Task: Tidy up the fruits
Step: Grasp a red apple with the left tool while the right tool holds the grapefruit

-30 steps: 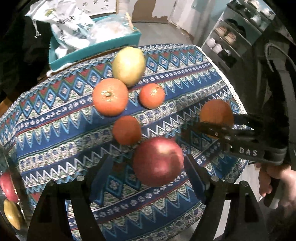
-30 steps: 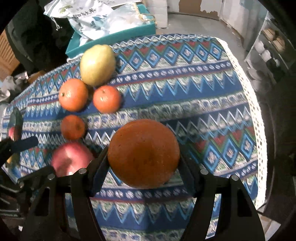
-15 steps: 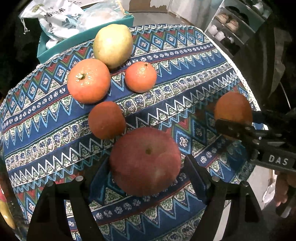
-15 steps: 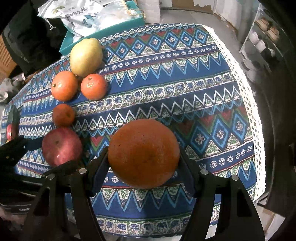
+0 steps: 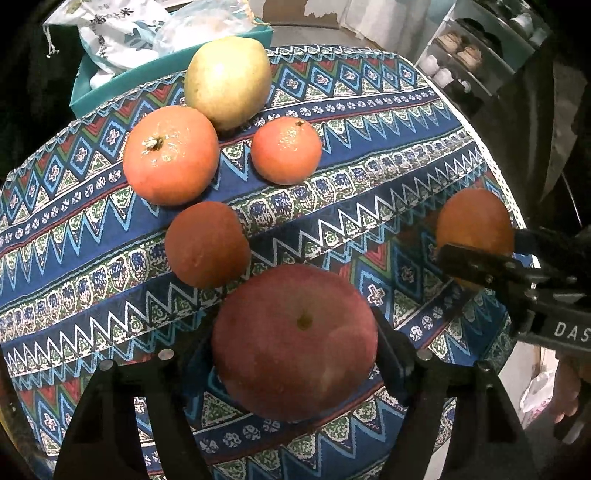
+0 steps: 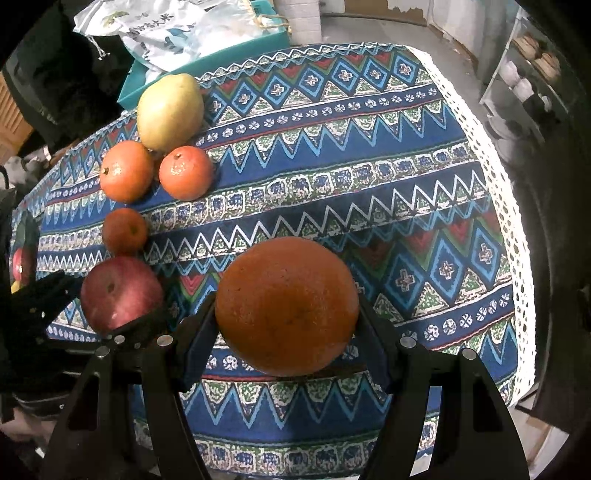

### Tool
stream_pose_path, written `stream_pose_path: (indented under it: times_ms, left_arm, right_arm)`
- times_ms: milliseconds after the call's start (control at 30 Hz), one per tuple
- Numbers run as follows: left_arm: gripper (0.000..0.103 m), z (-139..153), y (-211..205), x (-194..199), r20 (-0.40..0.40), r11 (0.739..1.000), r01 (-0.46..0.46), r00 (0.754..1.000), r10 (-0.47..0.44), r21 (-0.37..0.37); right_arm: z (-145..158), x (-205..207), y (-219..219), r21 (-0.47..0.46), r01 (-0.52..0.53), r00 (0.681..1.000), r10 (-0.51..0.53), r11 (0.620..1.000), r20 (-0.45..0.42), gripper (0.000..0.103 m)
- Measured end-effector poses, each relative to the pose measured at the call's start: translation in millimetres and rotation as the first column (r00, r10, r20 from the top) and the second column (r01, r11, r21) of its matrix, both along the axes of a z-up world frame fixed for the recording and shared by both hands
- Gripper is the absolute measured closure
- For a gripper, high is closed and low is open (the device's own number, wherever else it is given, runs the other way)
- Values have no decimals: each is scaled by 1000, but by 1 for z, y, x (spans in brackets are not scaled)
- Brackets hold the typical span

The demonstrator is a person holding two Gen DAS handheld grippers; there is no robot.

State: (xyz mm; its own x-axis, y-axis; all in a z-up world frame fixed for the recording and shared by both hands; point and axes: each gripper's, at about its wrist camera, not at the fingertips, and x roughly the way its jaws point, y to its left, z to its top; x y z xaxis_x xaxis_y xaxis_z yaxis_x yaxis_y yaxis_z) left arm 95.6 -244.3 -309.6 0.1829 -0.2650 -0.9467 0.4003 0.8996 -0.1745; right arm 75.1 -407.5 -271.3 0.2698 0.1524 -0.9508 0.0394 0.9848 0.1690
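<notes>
My left gripper [image 5: 291, 332] is shut on a red apple [image 5: 294, 341], held just over the patterned tablecloth [image 5: 369, 155]. My right gripper [image 6: 286, 314] is shut on a large orange [image 6: 286, 304]; it also shows at the right of the left wrist view [image 5: 474, 225]. On the cloth lie a yellow-green pear [image 5: 227, 79], a large orange [image 5: 170, 155], a smaller orange [image 5: 286, 149] and a darker orange [image 5: 207, 243] right by the apple. The apple shows in the right wrist view [image 6: 120, 291] too.
A teal box [image 5: 122, 86] with white plastic bags [image 6: 166, 29] stands behind the table. Shelves with shoes [image 5: 465, 55] are at the far right. The table's lace edge [image 6: 495, 177] runs along the right side.
My left gripper has closed in on the red apple and come nearer the fruit group. The right gripper with its orange has drawn back slightly from the table.
</notes>
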Motion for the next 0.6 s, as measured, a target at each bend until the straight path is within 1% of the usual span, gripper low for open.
stream_pose_path:
  times_ms: [100,200,367,600]
  left_arm:
    - [26,2,5,-4,6,1000,-2,1000,2,2]
    - [26,9,11,-10,17,1000,3,1000,-2,-13]
    - [26,28,18,-15,56,1000,5,998,-3,-24]
    - [26,58,36,-20,107,998,-27,994,33,-54]
  right_arm:
    - [1,1,1,-4,-3,1000,3,1000,3,33]
    - [4,0,4,-9,-12,1000,12,1000,17,33]
    - [17,0,10,-18,-26,998,27,1000,57,33]
    - [42,-1,22,-32,-51,991,54,998,120,33]
